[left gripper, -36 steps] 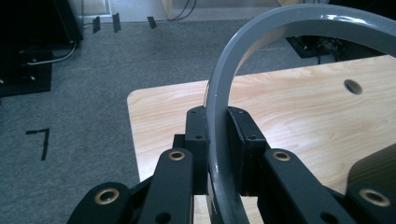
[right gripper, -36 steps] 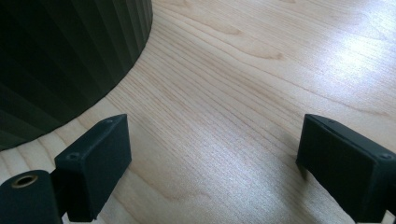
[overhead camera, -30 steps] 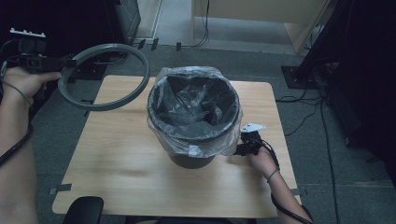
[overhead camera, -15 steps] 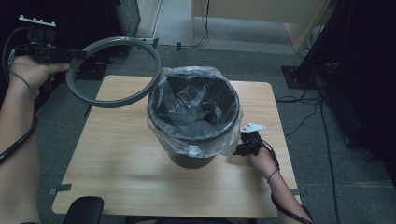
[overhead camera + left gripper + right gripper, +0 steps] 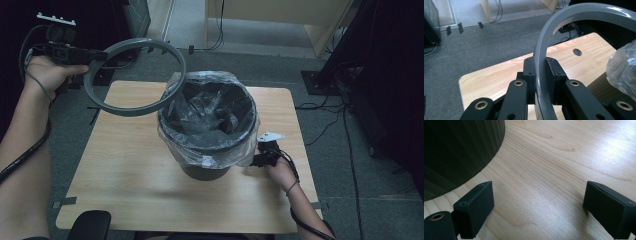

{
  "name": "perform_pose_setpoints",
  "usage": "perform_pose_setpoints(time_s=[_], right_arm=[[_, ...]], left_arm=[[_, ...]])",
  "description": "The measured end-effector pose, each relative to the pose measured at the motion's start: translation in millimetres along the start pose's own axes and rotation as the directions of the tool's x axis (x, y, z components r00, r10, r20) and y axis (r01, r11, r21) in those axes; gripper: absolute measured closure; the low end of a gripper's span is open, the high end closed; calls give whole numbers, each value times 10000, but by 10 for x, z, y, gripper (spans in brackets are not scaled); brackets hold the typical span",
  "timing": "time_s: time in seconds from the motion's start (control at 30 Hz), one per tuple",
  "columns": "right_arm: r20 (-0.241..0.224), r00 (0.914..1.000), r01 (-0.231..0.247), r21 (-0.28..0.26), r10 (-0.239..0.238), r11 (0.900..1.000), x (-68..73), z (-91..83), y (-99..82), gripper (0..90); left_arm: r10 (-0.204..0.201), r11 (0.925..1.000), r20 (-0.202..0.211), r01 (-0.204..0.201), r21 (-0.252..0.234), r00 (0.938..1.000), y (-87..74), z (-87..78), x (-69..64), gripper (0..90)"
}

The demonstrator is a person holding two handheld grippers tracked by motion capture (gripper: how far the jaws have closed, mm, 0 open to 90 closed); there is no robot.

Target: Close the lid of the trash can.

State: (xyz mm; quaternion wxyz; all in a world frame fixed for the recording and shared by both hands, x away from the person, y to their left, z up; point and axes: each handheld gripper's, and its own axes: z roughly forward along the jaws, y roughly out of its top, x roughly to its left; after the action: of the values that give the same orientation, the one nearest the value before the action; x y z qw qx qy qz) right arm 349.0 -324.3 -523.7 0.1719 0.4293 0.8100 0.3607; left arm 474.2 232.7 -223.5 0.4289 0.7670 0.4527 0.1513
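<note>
A dark round bin lined with a clear plastic bag stands in the middle of the wooden table. My left gripper is shut on the rim of a grey plastic ring, which it holds tilted in the air over the table's far left, its right edge near the bag. In the left gripper view the ring runs up between the two pads, beside the bag. My right gripper rests low on the table right of the bin, its jaws open over bare wood beside the bin's ribbed wall.
Grey carpet surrounds the table, with cables on the floor at the right and dark equipment beyond. A black chair back sits at the near left edge. The table has a small round hole.
My left gripper has carried the grey ring up and to the right, closer to the bin. The right gripper and the bin have stayed put.
</note>
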Motion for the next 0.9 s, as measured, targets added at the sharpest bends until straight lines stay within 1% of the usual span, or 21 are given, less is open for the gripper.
perform_pose_setpoints(time_s=[0.2, 0.3, 0.5, 0.57, 0.6, 0.67, 0.83, 0.9], right_arm=[[6, 10000, -4, -3, 4, 10000, 1, 0, 0, 91], [5, 10000, -1, -4, 1, 10000, 1, 0, 0, 91], [6, 10000, -7, -2, 7, 10000, 1, 0, 0, 91], [8, 10000, -11, 0, 11, 10000, 2, 0, 0, 91], [9, 10000, -8, 0, 8, 10000, 2, -1, 0, 91], [13, 10000, -7, -3, 7, 10000, 2, 0, -1, 91], [13, 10000, -11, -3, 11, 10000, 2, 0, -1, 91], [13, 10000, -13, -1, 13, 10000, 2, -1, -1, 91]], left_arm=[[135, 9999, 363, -134, -35, 9992, 38, 96, -110, 790], [279, 9996, 542, -273, -115, 9981, 58, 140, -179, 790], [578, 9983, 858, -582, 27, 9946, 97, 235, -319, 790], [676, 9977, 1026, -681, 8, 9924, 111, 260, -359, 790], [655, 9979, 1137, -651, -73, 9914, 118, 279, -382, 789], [704, 9975, 1264, -703, -56, 9895, 132, 312, -419, 790], [972, 9952, 1474, -984, 6, 9843, 161, 379, -536, 790], [1078, 9939, 1611, -1099, 41, 9810, 173, 413, -595, 790]])
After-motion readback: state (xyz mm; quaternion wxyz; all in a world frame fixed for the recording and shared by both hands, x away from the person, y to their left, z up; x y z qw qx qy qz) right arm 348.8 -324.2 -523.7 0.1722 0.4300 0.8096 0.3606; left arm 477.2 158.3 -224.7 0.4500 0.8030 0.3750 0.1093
